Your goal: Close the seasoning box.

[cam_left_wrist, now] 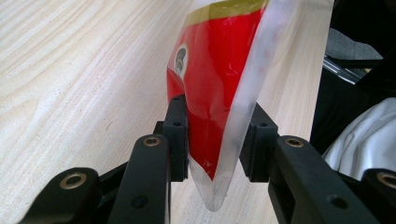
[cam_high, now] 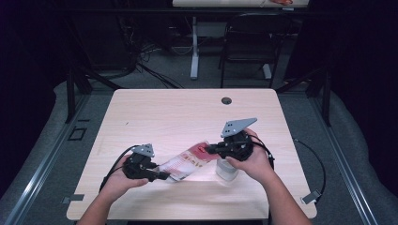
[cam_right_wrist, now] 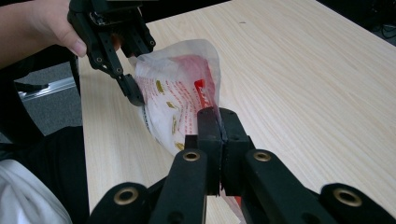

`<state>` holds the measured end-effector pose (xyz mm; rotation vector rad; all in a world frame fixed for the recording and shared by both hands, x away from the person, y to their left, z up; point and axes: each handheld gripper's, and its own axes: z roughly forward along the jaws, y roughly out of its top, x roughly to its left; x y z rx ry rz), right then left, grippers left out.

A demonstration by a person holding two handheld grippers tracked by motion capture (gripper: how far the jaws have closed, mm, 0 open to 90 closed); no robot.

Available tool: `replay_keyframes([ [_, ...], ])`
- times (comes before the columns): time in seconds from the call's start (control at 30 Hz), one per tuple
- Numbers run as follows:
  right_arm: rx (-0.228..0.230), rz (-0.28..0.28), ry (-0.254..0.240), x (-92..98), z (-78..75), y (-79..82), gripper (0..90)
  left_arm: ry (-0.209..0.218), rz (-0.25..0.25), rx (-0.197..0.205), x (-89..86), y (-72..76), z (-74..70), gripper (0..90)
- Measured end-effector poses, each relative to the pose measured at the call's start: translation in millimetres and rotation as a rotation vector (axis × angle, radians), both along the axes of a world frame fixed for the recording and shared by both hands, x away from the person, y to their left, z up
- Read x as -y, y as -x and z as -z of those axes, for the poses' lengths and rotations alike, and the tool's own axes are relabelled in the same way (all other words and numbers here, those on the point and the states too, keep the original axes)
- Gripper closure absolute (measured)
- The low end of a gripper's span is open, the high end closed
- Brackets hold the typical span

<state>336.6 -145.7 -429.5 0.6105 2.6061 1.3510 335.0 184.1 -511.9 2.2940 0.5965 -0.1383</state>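
A red and white plastic bag (cam_high: 187,161) hangs stretched between my two grippers just above the wooden table (cam_high: 187,112), near its front edge. My left gripper (cam_high: 164,176) grips the bag's left end; in the left gripper view the pads of the left gripper (cam_left_wrist: 217,140) press on the puffed red bag (cam_left_wrist: 215,84) from both sides. My right gripper (cam_high: 209,149) holds the bag's right end. In the right gripper view the right gripper (cam_right_wrist: 219,123) has its jaws pressed together on the thin edge of the bag (cam_right_wrist: 173,88).
A clear plastic container (cam_high: 226,171) stands on the table under the right hand. A round cable hole (cam_high: 226,101) sits near the table's far edge. A black chair (cam_high: 251,42) and a table leg stand beyond it. Cables trail off both grippers.
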Motion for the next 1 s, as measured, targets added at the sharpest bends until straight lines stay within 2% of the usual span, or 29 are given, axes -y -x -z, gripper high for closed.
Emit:
replay_keyframes([
  [0.3,0.009,0.009,-0.05,4.0,5.6,1.0,89.2,0.001,-0.004,0.0,-0.6,0.0,-1.6,68.6],
  [0.37,0.013,0.011,-0.059,4.9,6.9,1.2,89.2,-0.017,-0.012,0.007,-0.4,0.2,-2.6,68.6],
  [0.53,0.014,0.015,-0.077,5.7,9.2,2.0,89.3,-0.025,-0.015,0.01,0.1,-0.4,-2.9,68.7],
  [0.57,0.018,0.014,-0.078,5.8,9.5,2.4,89.3,-0.017,-0.013,0.008,0.2,-0.5,-2.7,68.7],
  [0.63,0.026,0.014,-0.077,6.4,9.9,3.1,89.3,-0.031,-0.014,0.012,0.2,-0.6,-3.7,68.7],
  [0.83,0.036,0.017,-0.072,6.0,9.4,4.0,88.9,-0.032,-0.011,0.012,1.1,-0.8,-5.5,68.7],
  [1.0,0.05,0.022,-0.067,6.4,9.2,6.2,88.8,-0.052,-0.002,0.013,2.1,-1.8,-9.9,68.8],
])
